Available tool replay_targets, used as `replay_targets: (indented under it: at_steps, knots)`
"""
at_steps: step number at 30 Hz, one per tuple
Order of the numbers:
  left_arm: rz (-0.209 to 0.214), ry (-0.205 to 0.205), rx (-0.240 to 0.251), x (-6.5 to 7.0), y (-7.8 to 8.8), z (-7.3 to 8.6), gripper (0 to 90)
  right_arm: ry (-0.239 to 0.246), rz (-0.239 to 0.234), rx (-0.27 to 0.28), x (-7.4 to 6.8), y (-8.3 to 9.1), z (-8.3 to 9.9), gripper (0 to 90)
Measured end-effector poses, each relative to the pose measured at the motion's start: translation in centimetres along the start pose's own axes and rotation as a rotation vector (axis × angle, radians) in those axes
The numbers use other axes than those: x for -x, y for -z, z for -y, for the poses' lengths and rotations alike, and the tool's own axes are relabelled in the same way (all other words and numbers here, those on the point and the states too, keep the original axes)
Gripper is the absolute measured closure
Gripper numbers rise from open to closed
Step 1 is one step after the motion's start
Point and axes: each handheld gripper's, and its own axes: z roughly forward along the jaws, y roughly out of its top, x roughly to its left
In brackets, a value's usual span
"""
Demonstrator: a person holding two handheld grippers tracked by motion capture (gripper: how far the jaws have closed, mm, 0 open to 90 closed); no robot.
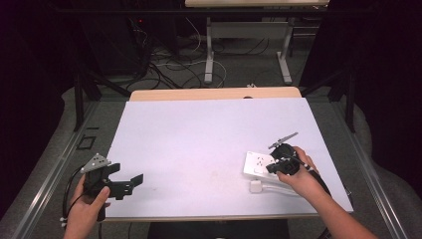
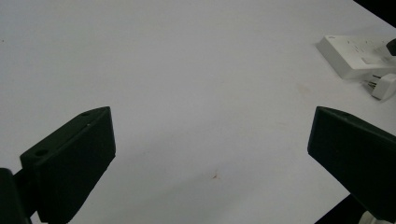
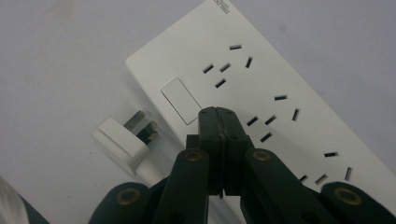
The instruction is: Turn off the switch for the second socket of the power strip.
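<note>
White rectangular plastic power strip (image 1: 260,165) lies at the surface's (image 1: 199,144) right, our right hand-held gripper (image 1: 275,168) over it. Our left hand-held gripper (image 2: 210,154) gapes wide, empty. Our right jaws meet, gripping nothing, beside the strip's switch (image 3: 180,100); a white plug (image 3: 122,140) lies alongside.

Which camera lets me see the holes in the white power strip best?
The right gripper view: the power strip lies close, each slot and its switch sharp. In the high view it is small, partly behind the right gripper. In the left gripper view it sits far off at the edge, slots faint.
</note>
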Motion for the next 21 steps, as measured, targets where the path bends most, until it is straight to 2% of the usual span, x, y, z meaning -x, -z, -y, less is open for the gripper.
replay_targets:
  at_steps: [3,5,13,15,19,21]
  knots:
    - [0.003,-0.001,-0.002,-0.04,0.04,0.0,1.0,0.004,0.0,-0.008,-0.03,-0.1,0.01,90.0]
    - [0.002,-0.001,-0.002,-0.06,0.06,-0.01,1.0,-0.012,0.004,-0.013,-0.17,-0.24,-0.02,90.0]
    - [-0.001,0.003,-0.002,-0.12,0.17,-0.01,1.0,0.005,0.0,-0.019,-0.02,-0.57,0.05,90.0]
    - [-0.001,0.003,0.001,-0.14,0.21,-0.02,1.0,-0.014,0.009,-0.031,-0.14,-0.71,0.07,90.0]
    - [-0.002,0.004,0.0,-0.16,0.23,-0.02,1.0,0.003,0.0,-0.007,-0.04,-0.94,0.21,90.0]
    - [-0.002,0.004,-0.001,-0.15,0.21,-0.02,1.0,-0.002,0.001,-0.024,-0.06,-0.82,0.17,90.0]
